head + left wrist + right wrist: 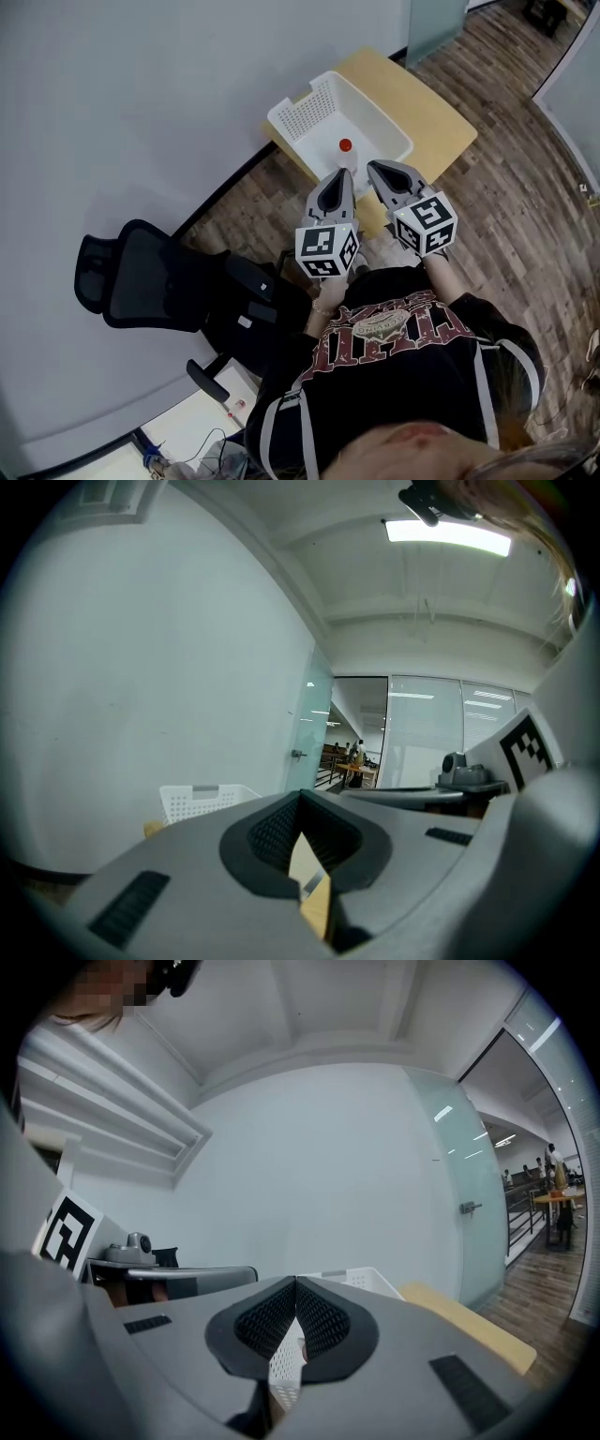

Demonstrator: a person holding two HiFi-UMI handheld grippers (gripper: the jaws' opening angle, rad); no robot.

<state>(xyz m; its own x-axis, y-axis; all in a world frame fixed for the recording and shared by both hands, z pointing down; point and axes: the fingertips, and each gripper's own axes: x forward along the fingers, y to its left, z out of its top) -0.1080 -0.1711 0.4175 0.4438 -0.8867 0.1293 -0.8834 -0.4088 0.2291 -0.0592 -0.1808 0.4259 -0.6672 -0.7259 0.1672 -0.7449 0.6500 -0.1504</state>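
Overhead, the left gripper [342,175] and right gripper [380,167] hang side by side above one white basket [309,103] on one wooden worktop [441,122]. Both pairs of jaws are closed tip to tip, gripping nothing. One red-capped bottle [346,150] stands in the basket, its lower part hidden by the left gripper. One black office chair [141,277] stands partly covered by the person.

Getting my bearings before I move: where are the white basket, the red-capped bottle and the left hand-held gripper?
white basket [311,105], head view, on its perforated side wall.
red-capped bottle [345,146], head view, on its red cap.
left hand-held gripper [343,174], head view, at its closed jaw tips.
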